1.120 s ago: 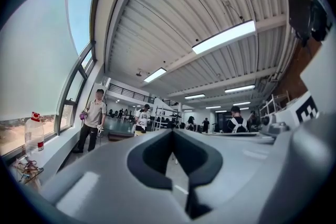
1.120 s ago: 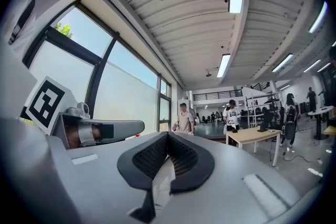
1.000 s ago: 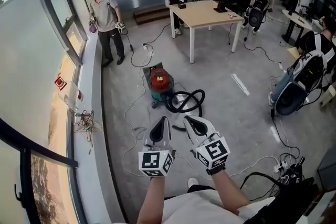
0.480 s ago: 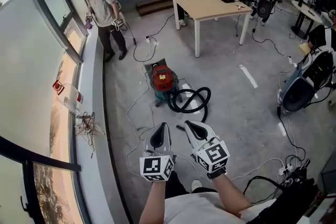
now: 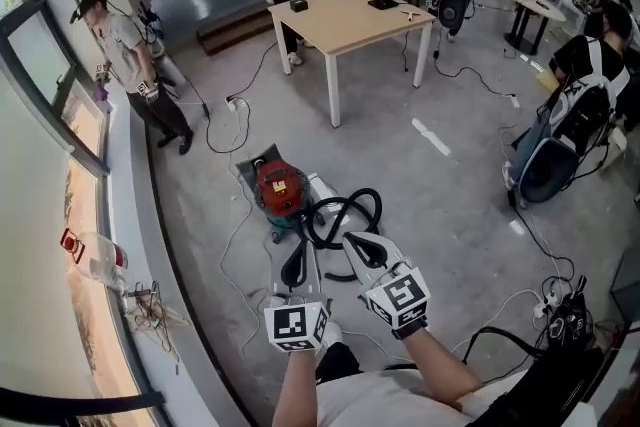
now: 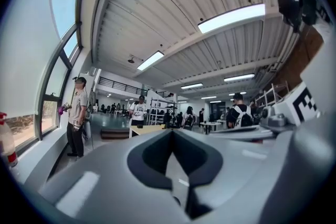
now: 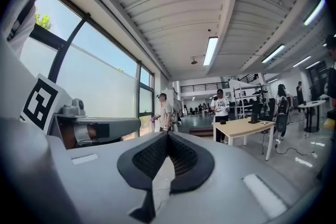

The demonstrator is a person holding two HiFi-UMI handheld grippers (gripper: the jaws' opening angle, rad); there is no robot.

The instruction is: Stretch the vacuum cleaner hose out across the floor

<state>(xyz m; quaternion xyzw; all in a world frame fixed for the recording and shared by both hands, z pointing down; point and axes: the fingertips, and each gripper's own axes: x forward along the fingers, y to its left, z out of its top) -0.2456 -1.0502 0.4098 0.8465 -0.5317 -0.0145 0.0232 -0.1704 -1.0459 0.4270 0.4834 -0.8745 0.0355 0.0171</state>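
My left claw [image 5: 297, 267] and right claw [image 5: 357, 245] are both closed, empty; they cover the near part of the coiled hose [image 5: 345, 197] beside the red vacuum cleaner [image 5: 279, 188].

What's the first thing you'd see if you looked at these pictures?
The red vacuum cleaner on the grey floor jumps out first, with its black hose curled in a loop beside it. Nearer the camera, the left gripper and right gripper poke out side by side, both shut and empty. Farther back stands a wooden table.
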